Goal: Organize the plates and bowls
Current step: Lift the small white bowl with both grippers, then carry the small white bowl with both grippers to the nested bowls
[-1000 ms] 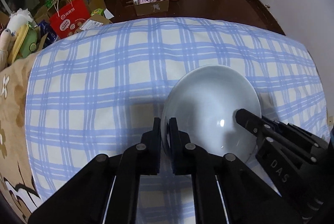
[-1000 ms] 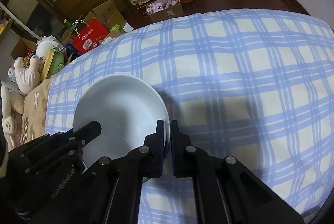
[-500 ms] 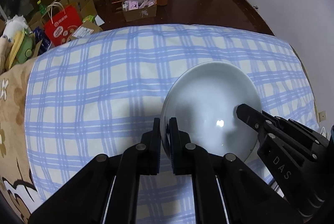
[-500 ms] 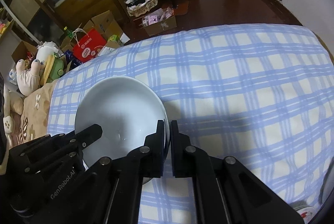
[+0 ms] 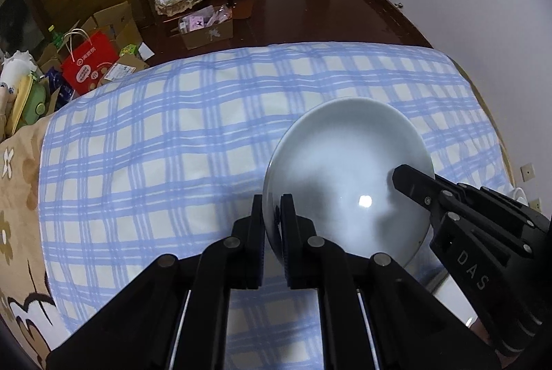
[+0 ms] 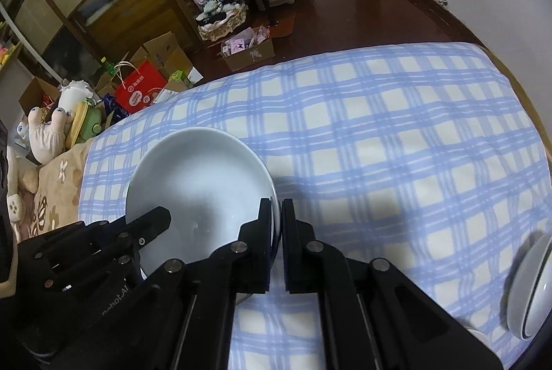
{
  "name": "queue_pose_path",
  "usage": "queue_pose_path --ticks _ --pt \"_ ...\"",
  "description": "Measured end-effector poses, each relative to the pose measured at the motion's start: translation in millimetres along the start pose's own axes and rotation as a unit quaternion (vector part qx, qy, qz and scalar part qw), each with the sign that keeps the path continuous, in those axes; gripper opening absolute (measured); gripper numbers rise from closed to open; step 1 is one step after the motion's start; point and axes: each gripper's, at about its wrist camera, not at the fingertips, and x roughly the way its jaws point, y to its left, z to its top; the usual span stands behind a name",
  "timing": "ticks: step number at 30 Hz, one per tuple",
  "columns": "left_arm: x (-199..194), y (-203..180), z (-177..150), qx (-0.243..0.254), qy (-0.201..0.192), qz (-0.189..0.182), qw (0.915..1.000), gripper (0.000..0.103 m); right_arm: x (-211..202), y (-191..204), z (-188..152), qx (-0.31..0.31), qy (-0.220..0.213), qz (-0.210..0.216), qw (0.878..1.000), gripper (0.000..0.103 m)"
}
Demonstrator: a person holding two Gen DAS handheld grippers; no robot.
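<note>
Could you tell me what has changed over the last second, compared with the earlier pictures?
Both tools, the left and the right, have lifted the bowl higher above the checked cloth; more floor shows beyond it, and another dish has come into the right view's edge. Unchanged: each tool stays clamped on an opposite rim, and nothing was let go.

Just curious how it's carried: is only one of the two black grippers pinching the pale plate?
No: the left gripper and the right gripper each clamp opposite rims of the plate.
</note>
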Motion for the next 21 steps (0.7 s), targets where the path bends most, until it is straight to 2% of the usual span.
queue_pose_path --ticks 6,11,21 --pt "-12.5 -29.1 -4.8 0.014 -0.010 -0.008 0.9998 0.008 -23.3 -24.2 -8.3 0.006 -0.012 -0.007 1.000 0.006" --pt "-17.6 -52.2 -9.3 0.009 -0.014 -0.045 0.9989 0.008 -43.6 -49.2 -13.4 0.022 -0.024 -0.017 0.999 0.007" --pt "-26.9 -118.9 -24.2 0.036 -0.019 -0.073 0.9965 0.008 -83.7 -104.0 -35.8 0.043 -0.046 -0.043 0.997 0.007"
